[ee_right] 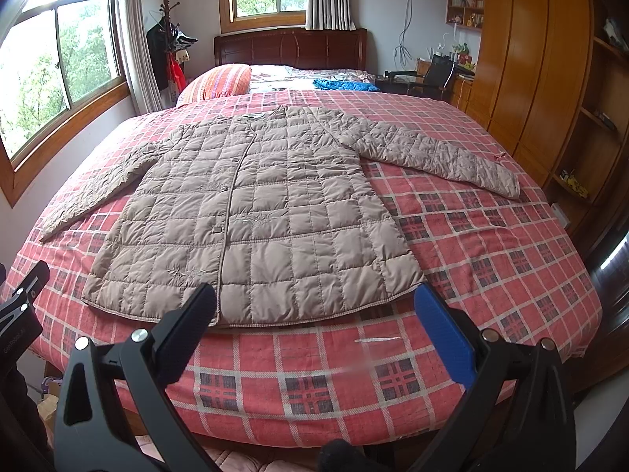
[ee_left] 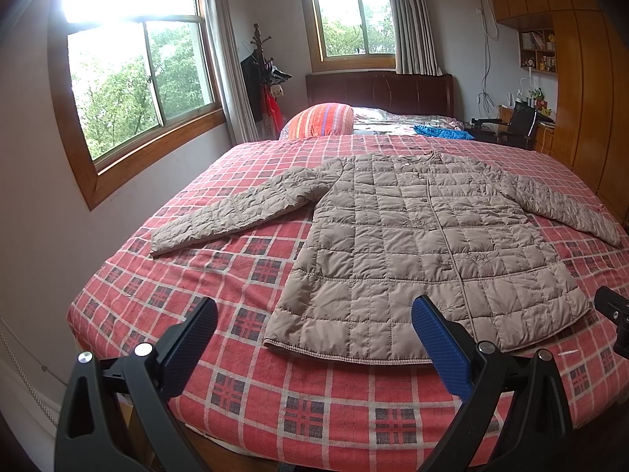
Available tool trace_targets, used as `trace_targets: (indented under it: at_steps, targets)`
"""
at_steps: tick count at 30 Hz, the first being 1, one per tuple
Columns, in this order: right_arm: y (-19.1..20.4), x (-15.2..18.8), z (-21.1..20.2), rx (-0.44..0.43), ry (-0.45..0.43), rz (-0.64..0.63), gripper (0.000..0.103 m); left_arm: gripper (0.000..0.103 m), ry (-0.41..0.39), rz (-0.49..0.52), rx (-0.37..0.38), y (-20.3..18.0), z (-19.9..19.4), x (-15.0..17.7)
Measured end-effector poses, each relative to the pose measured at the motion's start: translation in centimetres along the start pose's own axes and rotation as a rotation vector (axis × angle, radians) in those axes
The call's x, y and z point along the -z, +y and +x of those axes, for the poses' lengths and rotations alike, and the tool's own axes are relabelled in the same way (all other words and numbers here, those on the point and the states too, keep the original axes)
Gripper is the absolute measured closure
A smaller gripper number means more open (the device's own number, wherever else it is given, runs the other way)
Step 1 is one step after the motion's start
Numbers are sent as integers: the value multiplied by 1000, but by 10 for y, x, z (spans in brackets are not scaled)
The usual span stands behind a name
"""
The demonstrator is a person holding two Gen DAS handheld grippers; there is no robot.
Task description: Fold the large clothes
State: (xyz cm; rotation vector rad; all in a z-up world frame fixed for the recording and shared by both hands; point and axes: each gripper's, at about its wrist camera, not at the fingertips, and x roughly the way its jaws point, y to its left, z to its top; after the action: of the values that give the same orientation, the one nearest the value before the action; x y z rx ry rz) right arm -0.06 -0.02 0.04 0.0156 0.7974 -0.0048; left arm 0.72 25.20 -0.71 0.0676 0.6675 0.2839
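A taupe quilted jacket (ee_left: 412,244) (ee_right: 259,212) lies flat and face up on the red plaid bed, both sleeves spread out sideways, hem toward me. My left gripper (ee_left: 314,322) hovers open above the bed's near edge, at the hem's left half. Its fingers hold nothing. My right gripper (ee_right: 314,306) is open too, just short of the hem's right half. The left sleeve cuff (ee_left: 165,242) rests near the window side. The right sleeve cuff (ee_right: 507,185) reaches toward the wardrobe side.
The bed (ee_left: 220,275) fills the room's middle. At its head lie a striped pillow (ee_right: 220,82), a blue cloth (ee_right: 342,84) and a dark headboard (ee_right: 291,49). Wooden wardrobes (ee_right: 530,59) stand on the right, windows (ee_left: 133,78) and a coat rack (ee_left: 261,74) on the left.
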Motion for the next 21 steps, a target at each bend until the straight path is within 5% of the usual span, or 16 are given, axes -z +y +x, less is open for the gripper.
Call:
trace_targets:
  at_steps: [21]
  targets:
    - [0,0,0,1,-1,-1,3,4,1,-2,1,2,1,1]
